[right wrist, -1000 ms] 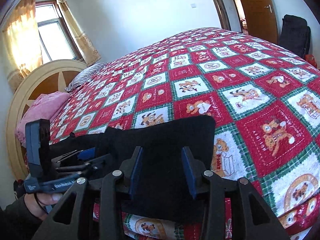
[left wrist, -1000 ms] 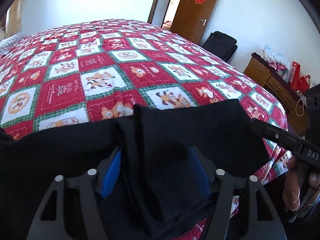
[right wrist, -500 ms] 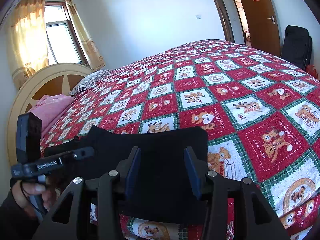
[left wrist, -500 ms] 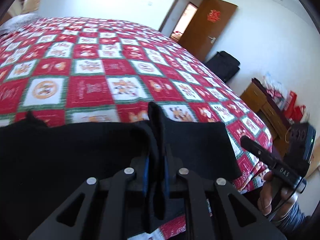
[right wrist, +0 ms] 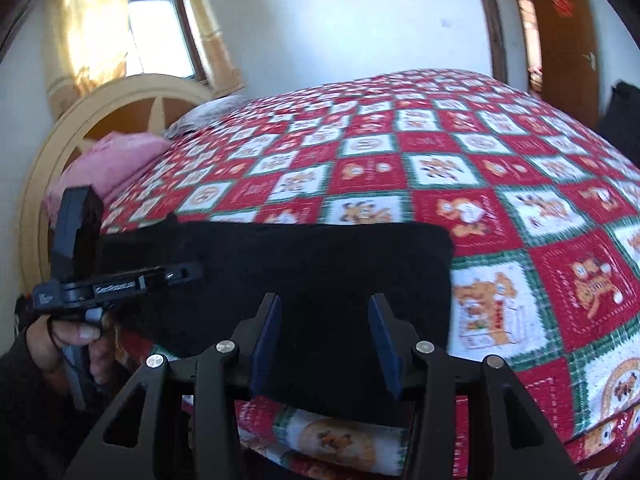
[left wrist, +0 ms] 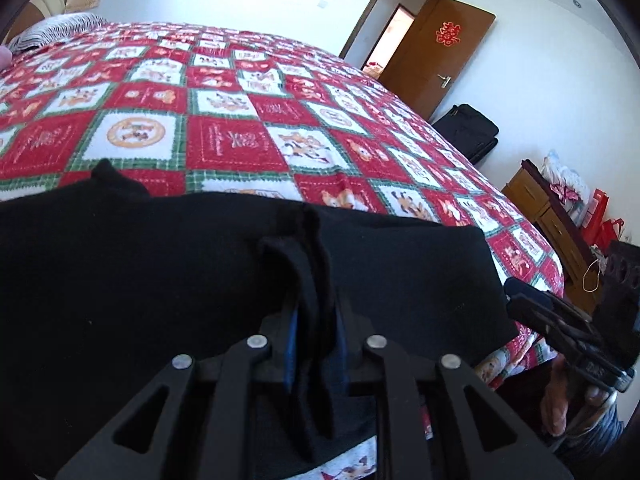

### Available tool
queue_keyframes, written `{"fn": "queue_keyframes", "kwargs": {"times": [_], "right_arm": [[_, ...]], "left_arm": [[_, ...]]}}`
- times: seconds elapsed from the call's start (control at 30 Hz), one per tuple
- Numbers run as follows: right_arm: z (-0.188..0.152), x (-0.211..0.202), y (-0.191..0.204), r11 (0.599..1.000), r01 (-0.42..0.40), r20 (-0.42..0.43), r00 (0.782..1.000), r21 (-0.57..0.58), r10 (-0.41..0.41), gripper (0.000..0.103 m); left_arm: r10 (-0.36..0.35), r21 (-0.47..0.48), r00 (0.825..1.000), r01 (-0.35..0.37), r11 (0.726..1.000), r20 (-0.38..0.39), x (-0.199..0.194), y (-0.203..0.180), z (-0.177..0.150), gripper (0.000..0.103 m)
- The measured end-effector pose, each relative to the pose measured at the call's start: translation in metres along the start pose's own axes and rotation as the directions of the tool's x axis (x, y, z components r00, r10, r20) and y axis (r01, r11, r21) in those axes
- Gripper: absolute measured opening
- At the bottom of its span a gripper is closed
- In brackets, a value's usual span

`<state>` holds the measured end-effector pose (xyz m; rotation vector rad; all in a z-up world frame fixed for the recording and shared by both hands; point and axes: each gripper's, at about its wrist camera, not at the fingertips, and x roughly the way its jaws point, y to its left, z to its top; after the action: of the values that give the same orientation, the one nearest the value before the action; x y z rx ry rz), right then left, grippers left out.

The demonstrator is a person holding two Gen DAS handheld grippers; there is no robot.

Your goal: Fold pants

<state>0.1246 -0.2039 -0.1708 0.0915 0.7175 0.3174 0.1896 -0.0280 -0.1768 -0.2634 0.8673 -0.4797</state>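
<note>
Black pants [left wrist: 132, 272] lie along the near edge of the bed. My left gripper [left wrist: 314, 304] is shut on a raised pinch of the pants' fabric near their middle. In the right wrist view the pants [right wrist: 320, 264] form a flat black rectangle, and my right gripper [right wrist: 326, 312] is open above their near edge, the fabric showing between its blue pads [right wrist: 266, 336]. The left gripper [right wrist: 176, 272] shows there at the left, at the pants' left end. The right gripper [left wrist: 516, 292] shows at the right in the left wrist view.
A red, white and green bear-pattern quilt [right wrist: 460, 168] covers the bed. A curved headboard [right wrist: 80, 120] and a pink pillow [right wrist: 112, 156] are at the far left. A door [left wrist: 436, 48], a black bag [left wrist: 468, 132] and a wooden dresser [left wrist: 548, 208] stand beyond the bed.
My left gripper has shut on a fold of the pants and swung left. My right gripper has stayed open over the pants' near edge, with the view tilting slightly.
</note>
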Motion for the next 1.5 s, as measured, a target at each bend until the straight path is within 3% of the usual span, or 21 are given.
{"fn": "queue_keyframes", "kwargs": {"times": [0.03, 0.1, 0.2, 0.37, 0.57, 0.7, 0.8, 0.93, 1.1, 1.23, 1.37, 1.43, 1.5], "right_arm": [[0.001, 0.001, 0.009, 1.000, -0.014, -0.001, 1.000, -0.022, 0.014, 0.048], [0.003, 0.005, 0.028, 0.997, -0.032, -0.003, 0.999, -0.063, 0.032, 0.048], [0.001, 0.017, 0.067, 0.982, -0.065, -0.025, 0.998, -0.176, 0.062, 0.048], [-0.019, 0.048, 0.124, 0.929, -0.101, -0.111, 0.992, -0.356, 0.066, 0.048], [-0.027, 0.076, 0.138, 0.909, -0.051, -0.129, 0.992, -0.414, -0.003, 0.046], [-0.027, 0.079, 0.136, 0.913, -0.065, -0.152, 0.988, -0.402, 0.003, 0.013], [-0.022, 0.062, 0.136, 0.919, -0.085, -0.133, 0.990, -0.384, 0.036, 0.005], [-0.019, 0.044, 0.140, 0.915, -0.114, -0.114, 0.991, -0.386, 0.075, 0.005], [-0.039, 0.081, 0.140, 0.909, -0.114, -0.215, 0.976, -0.400, 0.028, 0.005], [-0.033, 0.068, 0.137, 0.907, -0.130, -0.207, 0.977, -0.400, 0.048, 0.007], [-0.029, 0.050, 0.122, 0.922, -0.112, -0.199, 0.979, -0.370, 0.039, 0.032], [-0.029, 0.039, 0.111, 0.929, -0.085, -0.181, 0.983, -0.360, 0.020, 0.034], [-0.029, 0.031, 0.099, 0.940, -0.064, -0.159, 0.987, -0.335, 0.011, 0.034]], "left_arm": [[0.001, 0.004, 1.000, -0.001, 1.000, 0.004, -0.002, 0.000, 0.000, 0.029], [0.022, 0.023, 0.999, -0.022, 0.999, 0.027, -0.008, 0.000, 0.001, 0.056], [0.068, 0.040, 0.994, -0.072, 0.997, 0.089, -0.024, 0.003, 0.000, 0.073], [0.081, -0.037, 0.989, -0.077, 0.996, 0.123, -0.037, 0.029, 0.001, 0.073], [0.077, -0.093, 0.991, -0.067, 0.993, 0.114, -0.037, 0.042, -0.004, 0.073], [0.059, -0.104, 0.992, -0.047, 0.993, 0.114, -0.039, 0.043, -0.003, 0.073], [0.042, -0.109, 0.991, -0.029, 0.994, 0.124, -0.044, 0.044, -0.002, 0.073], [0.021, -0.113, 0.992, -0.007, 0.994, 0.122, -0.042, 0.043, -0.002, 0.073], [-0.004, -0.092, 0.996, 0.012, 0.996, 0.089, -0.030, 0.035, -0.005, 0.073], [-0.022, -0.057, 0.998, 0.026, 0.998, 0.067, -0.019, 0.024, -0.003, 0.073], [-0.040, 0.007, 0.998, 0.039, 0.999, 0.047, -0.012, 0.005, -0.004, 0.071], [-0.039, 0.040, 0.998, 0.037, 0.999, 0.040, -0.009, -0.004, -0.005, 0.063], [0.000, 0.081, 1.000, -0.002, 0.997, 0.016, 0.000, -0.013, -0.005, 0.038]]}}
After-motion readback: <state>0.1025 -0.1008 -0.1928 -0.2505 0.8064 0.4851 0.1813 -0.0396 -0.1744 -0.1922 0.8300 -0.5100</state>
